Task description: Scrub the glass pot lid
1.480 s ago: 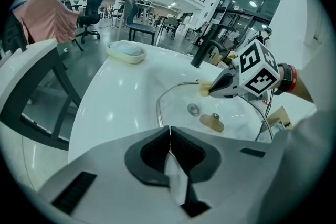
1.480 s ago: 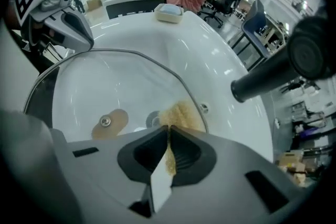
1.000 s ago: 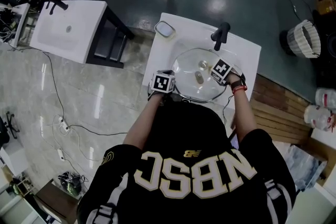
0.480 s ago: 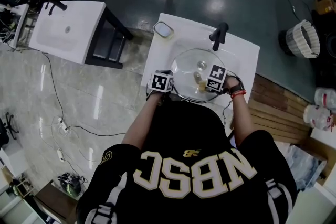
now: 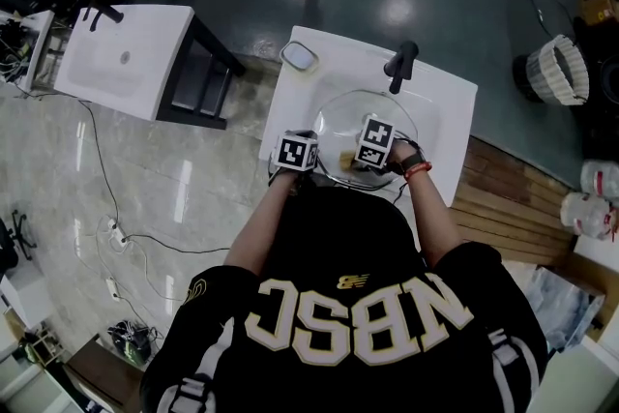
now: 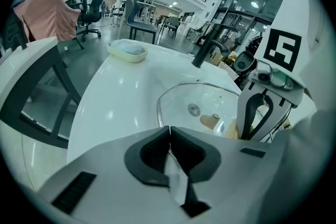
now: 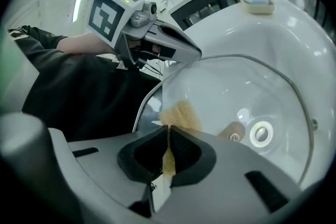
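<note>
- My right gripper point(image 7: 168, 135) has its 2 jaws closed on a tan scrub pad point(image 7: 179, 113). The pad's free end lies against the near part of the glass pot lid point(image 7: 247, 86).
- My left gripper point(image 6: 169, 131) is closed on the lid's near rim (a pale strip of the edge shows between the pads), so it serves as my anchor. I judge that a firm, steady clamp matters here, since smooth glass could slide out.
- The lid sits over the basin of the white sink point(image 6: 100, 97), dome up, with its wooden knob point(image 7: 231, 134) just beyond the pad.
- To scrub well, I would press the pad flat and work in short overlapping strokes from the rim toward the knob. I would go round the knob rather than knock it.
- Too much push on 1 side could tip the lid off the basin edge, so the pressure should be even and moderate.
- Farther off stand the black faucet point(image 6: 207, 50) and a soap dish point(image 6: 127, 50). Neither looks to be in my way.
</note>
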Demonstrator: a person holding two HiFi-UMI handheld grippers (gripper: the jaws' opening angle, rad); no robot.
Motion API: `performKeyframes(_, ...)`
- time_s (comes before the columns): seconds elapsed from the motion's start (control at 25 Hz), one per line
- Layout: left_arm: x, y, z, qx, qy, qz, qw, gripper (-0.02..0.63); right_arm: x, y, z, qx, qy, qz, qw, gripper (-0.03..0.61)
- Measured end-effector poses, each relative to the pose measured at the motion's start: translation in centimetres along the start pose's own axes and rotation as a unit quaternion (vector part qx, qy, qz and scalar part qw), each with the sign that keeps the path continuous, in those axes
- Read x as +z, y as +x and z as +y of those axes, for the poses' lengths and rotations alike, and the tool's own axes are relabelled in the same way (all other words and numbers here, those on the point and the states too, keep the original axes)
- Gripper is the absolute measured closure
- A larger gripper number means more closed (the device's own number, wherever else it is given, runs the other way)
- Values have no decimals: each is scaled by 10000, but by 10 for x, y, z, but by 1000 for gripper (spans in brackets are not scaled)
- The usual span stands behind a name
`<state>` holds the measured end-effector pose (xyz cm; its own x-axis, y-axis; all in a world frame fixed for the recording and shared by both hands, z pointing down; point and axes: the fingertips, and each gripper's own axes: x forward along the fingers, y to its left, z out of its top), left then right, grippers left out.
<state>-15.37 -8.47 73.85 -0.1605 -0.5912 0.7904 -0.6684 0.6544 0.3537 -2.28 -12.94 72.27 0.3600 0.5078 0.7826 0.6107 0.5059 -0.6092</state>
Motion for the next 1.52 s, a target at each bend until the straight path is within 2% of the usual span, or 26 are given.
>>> performKeyframes(0.12, 1, 0, 0, 12, -2, -3, 10000, 598, 14, 3, -9, -158, -44, -37, 9999, 555)
performKeyframes(0.2, 1, 0, 0, 12, -5, -18, 10000, 598, 30, 3, -24, -511, 156, -397, 9978, 555)
performKeyframes(0.32, 1, -1, -2, -2, -16, -21, 10000, 598, 50, 3, -47, -1078, 634, -1016, 9869, 555)
performKeyframes(0.44, 0, -1, 0, 7, -5, -22, 10000, 598, 66, 2, -57, -1383, 447, -1211, 9819, 555)
performKeyframes(0.52, 0, -1, 1, 19, -4, -30, 10000, 598, 78, 0, -71, -1744, 295, -1434, 9737, 555)
performKeyframes(0.64, 1, -1, -1, 19, 0, -45, 10000, 598, 80, -3, -97, -2283, 507, -1591, 9592, 555)
performKeyframes(0.8, 0, -1, -1, 27, 27, -36, 10000, 598, 87, -5, -106, -2306, 597, -1710, 9560, 555)
performKeyframes(0.84, 0, -1, 0, 32, 34, -35, 10000, 598, 82, -9, -115, -2555, 611, -1639, 9509, 555)
performKeyframes(0.92, 0, -1, 0, 33, 37, -42, 10000, 598, 62, -22, -142, -3316, 756, -1400, 9299, 555)
performKeyframes(1.0, 0, -1, 0, 32, 36, -61, 10000, 598, 44, -35, -159, -3706, 1044, -1296, 9138, 555)
performKeyframes(1.24, 1, -2, 0, 31, -1, -79, 10000, 598, 15, -49, -168, -3782, 1289, -1202, 9088, 555)
performKeyframes(1.4, 0, -3, 1, 1, -13, -99, 10000, 598, -9, -57, -168, -3906, 1429, -952, 9044, 555)
performKeyframes(1.52, 1, -2, 1, -23, -16, -116, 9999, 598, -28, -65, -169, -4008, 1655, -824, 8973, 555)
